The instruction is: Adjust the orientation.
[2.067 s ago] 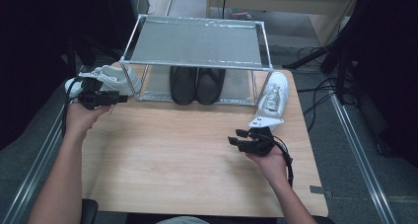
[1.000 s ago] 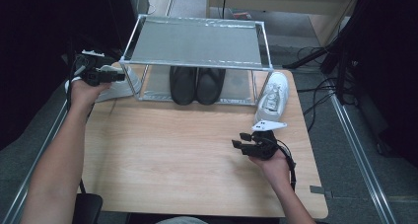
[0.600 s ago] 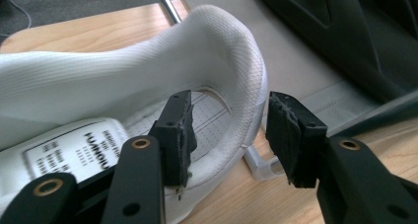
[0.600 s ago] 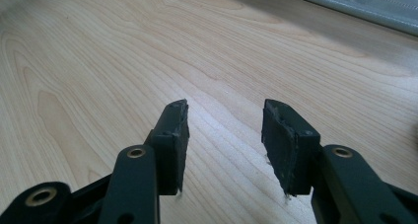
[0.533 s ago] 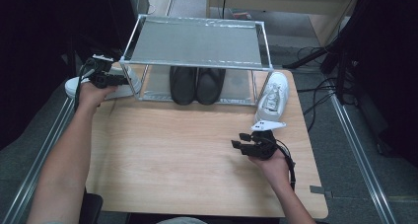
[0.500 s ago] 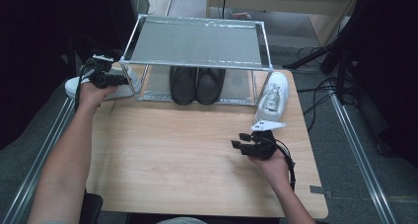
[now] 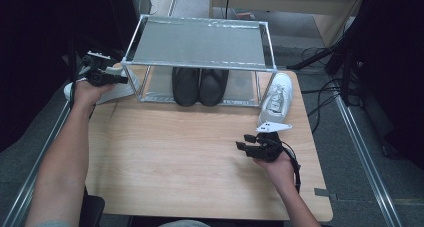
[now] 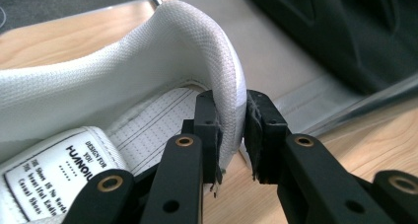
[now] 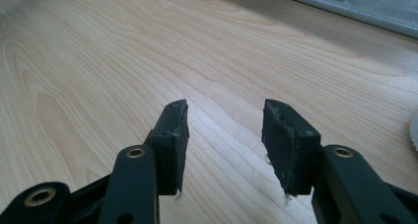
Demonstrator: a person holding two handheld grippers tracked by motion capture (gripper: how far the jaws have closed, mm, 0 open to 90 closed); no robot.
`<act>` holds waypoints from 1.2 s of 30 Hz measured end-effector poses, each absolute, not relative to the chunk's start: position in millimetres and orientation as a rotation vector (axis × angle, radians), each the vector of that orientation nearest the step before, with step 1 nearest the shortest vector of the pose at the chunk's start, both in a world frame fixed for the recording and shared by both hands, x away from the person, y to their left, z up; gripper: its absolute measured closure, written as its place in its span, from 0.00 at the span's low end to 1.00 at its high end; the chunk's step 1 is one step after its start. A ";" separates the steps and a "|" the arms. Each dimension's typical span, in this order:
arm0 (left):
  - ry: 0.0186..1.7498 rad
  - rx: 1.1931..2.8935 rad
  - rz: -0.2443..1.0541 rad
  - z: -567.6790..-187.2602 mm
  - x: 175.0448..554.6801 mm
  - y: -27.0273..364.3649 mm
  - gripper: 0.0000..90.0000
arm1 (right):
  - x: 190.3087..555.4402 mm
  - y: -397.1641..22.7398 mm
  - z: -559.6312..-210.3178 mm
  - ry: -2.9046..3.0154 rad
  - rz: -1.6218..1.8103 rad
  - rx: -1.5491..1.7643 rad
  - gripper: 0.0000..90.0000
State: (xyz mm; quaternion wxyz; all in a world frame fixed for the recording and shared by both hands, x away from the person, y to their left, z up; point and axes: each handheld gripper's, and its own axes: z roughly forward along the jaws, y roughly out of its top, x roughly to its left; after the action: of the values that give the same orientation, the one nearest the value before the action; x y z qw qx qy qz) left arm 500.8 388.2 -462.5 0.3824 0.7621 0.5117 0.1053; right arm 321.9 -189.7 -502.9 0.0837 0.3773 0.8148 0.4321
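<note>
The left tongs (image 8: pixel 231 135) have just been closed on the heel of the white shoe (image 8: pixel 148 81) at the worktop's far left corner, so lifting can likely follow. The right tongs (image 9: pixel 224 135) are held half open over bare worktop (image 9: pixel 98 61), gripping nothing.

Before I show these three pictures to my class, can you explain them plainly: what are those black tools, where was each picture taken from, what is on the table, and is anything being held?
A person sits at a wooden table holding a two-jaw gripper in each hand.

The high view looks down from above. Each gripper view comes from a camera riding on that tool, looking along its black jaws.

At the table's back stands a metal rack with a pair of black shoes under it. One white sneaker lies right of the rack; a second white sneaker lies at the left.

The left gripper has just been closing, and its jaws now pinch that second sneaker's heel rim. The right gripper is open, holding nothing, above bare wood.
</note>
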 end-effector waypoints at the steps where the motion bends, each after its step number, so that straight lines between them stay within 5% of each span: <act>1: 1.309 1.951 0.259 -461.0 499.2 391.4 0.87 | 322.0 -189.9 -503.1 2.433 1.286 1.126 0.60; 15: 1.284 1.938 0.224 -459.3 453.1 403.1 0.89 | 324.2 -182.8 -504.0 2.448 1.277 1.128 0.59; 36: 1.114 2.196 0.310 -438.0 390.2 322.1 0.91 | 328.0 -172.0 -502.3 2.474 1.294 1.085 0.59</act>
State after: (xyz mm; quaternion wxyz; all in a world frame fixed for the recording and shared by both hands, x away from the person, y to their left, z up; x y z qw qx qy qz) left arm 390.2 322.1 -438.0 0.3239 0.8372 0.4246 0.1183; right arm 328.0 -172.0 -502.3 0.0731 0.3613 0.8237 0.4308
